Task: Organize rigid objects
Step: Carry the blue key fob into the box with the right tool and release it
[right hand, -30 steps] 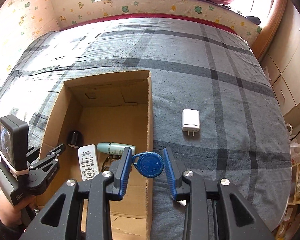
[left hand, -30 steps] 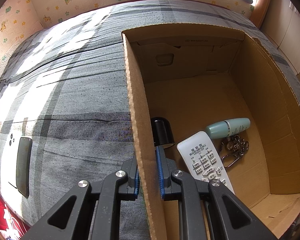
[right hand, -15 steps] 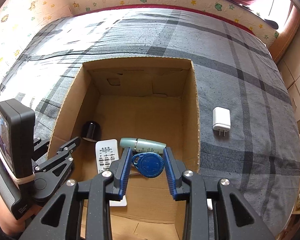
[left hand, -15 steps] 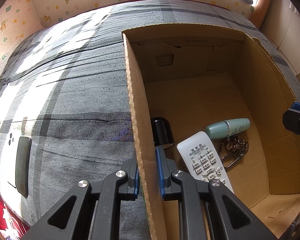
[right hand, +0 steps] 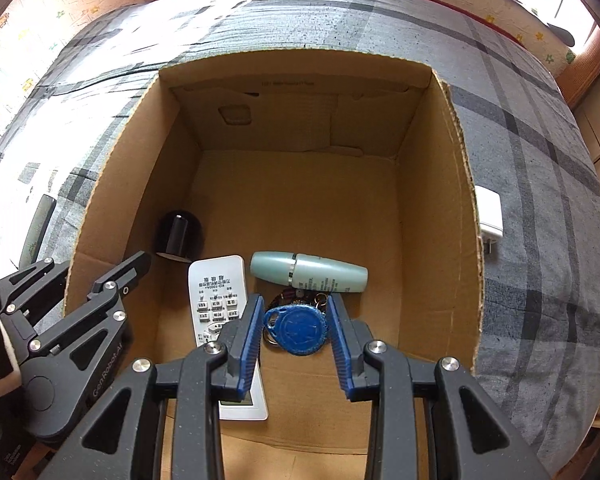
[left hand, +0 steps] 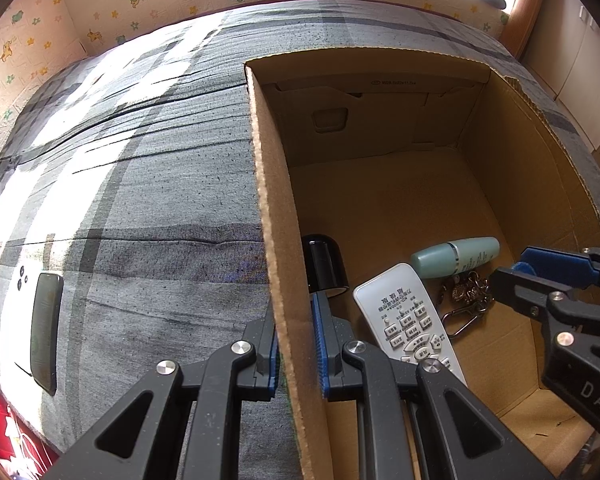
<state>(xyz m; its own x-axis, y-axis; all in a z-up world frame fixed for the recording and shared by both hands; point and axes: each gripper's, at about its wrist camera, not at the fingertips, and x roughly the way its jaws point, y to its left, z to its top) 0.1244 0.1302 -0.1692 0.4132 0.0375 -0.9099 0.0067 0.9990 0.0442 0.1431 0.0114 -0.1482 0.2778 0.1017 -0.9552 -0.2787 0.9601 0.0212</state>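
Your right gripper (right hand: 294,330) pinches the blue tag (right hand: 298,328); lower it into the box (right hand: 464,184) while your left gripper (left hand: 296,340) pinches the wall.

"GenRobot.AI" on left tool (right hand: 118,276)

L hand-held gripper (left hand: 294,344) clamped tight, R hand-held gripper (right hand: 296,330) pinched narrow, both pointing steeply down.

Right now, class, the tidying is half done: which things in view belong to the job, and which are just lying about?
Part of the job:
cardboard box
blue key fob in the right tool
remote
green bottle
keyring
black cap
white charger
phone
left tool clamping the box wall

Lying about:
plaid bedcover
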